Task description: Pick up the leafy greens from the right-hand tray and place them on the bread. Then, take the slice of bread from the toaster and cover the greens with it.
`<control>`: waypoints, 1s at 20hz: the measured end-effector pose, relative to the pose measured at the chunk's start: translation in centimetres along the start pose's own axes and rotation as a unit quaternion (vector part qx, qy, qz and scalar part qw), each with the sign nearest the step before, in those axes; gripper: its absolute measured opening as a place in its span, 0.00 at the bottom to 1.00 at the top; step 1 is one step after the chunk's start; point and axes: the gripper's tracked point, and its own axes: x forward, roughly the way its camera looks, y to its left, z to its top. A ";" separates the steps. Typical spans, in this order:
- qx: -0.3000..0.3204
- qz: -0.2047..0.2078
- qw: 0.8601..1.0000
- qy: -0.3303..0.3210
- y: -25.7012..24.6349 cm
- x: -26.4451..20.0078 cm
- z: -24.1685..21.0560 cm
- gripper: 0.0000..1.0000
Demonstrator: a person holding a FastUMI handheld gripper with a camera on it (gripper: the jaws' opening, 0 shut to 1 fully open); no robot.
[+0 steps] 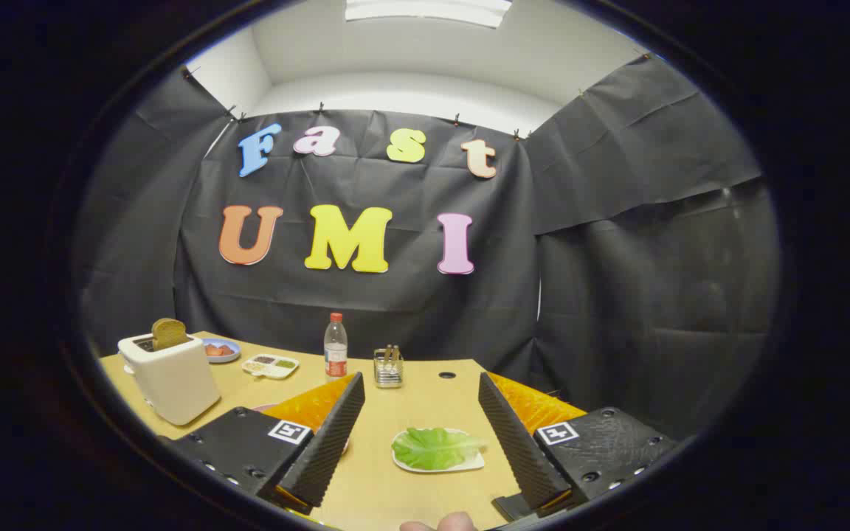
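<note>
Pale wooden tabletop lies bare between the wide-open, empty gripper fingers; the green leafy lettuce on its white tray sits between them.

Wooden table, toaster, bottle, small tray, sectioned dish, blue plate

Matt wooden table; glossy white toaster; clear plastic bottle beyond the ribbed-faced open gripper; crinkled leafy greens.
</note>
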 end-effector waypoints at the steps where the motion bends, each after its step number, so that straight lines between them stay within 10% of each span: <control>1: 0.000 0.000 1.000 -0.001 0.0 0.1 0.0 0.95; 20: 0.001 -0.003 1.000 0.015 0.0 0.4 -0.8 0.95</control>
